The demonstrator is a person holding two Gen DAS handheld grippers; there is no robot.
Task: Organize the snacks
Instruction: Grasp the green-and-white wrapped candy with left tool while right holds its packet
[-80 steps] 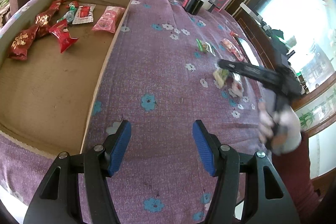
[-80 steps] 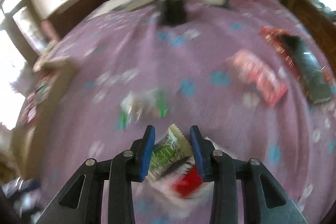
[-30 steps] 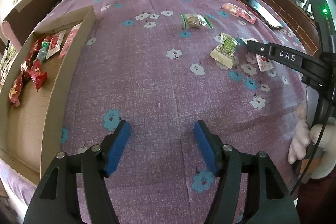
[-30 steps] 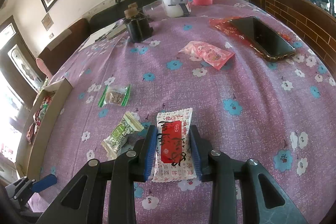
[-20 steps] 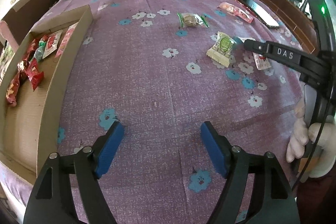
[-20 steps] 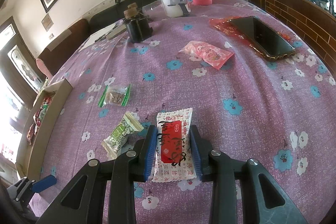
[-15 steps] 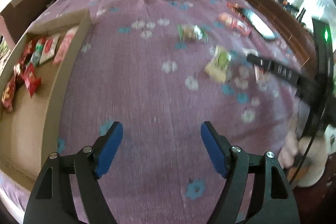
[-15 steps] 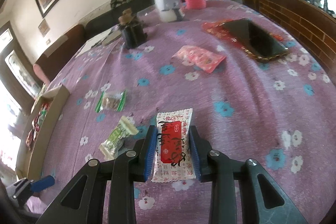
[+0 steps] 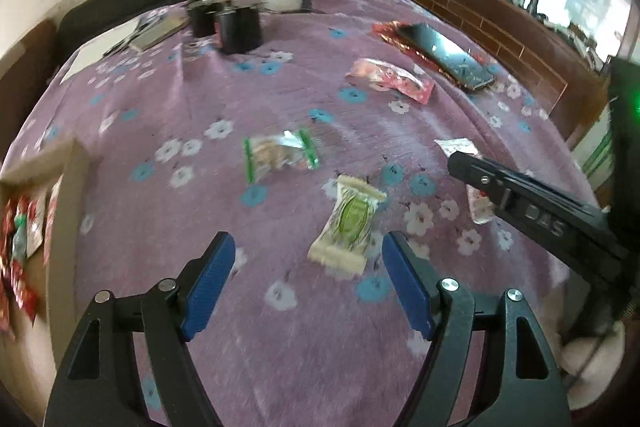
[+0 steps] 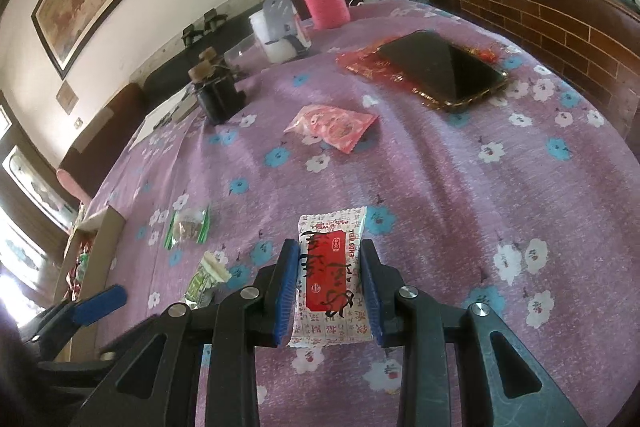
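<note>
Your right gripper has its jaws pressed against both long edges of the white-and-red snack packet, so that one is in hand; whether it has left the purple flowered tablecloth you cannot tell from here. Your left gripper holds nothing, its jaws spread wide, and the green-and-cream wafer packet lies flat on the cloth just ahead of its right pad.

The cardboard tray at the left edge already holds several red wrappers, so part of the sorting looks done. As far as the views show, 4 snacks are outside it: the packet you grip, the wafer packet, the clear packet with green ends beyond it, and the pink packet farther back near the phone. A red wrapper under the phone may be a 5th. I judge you past the halfway point, with 2 pickups lined up now.
</note>
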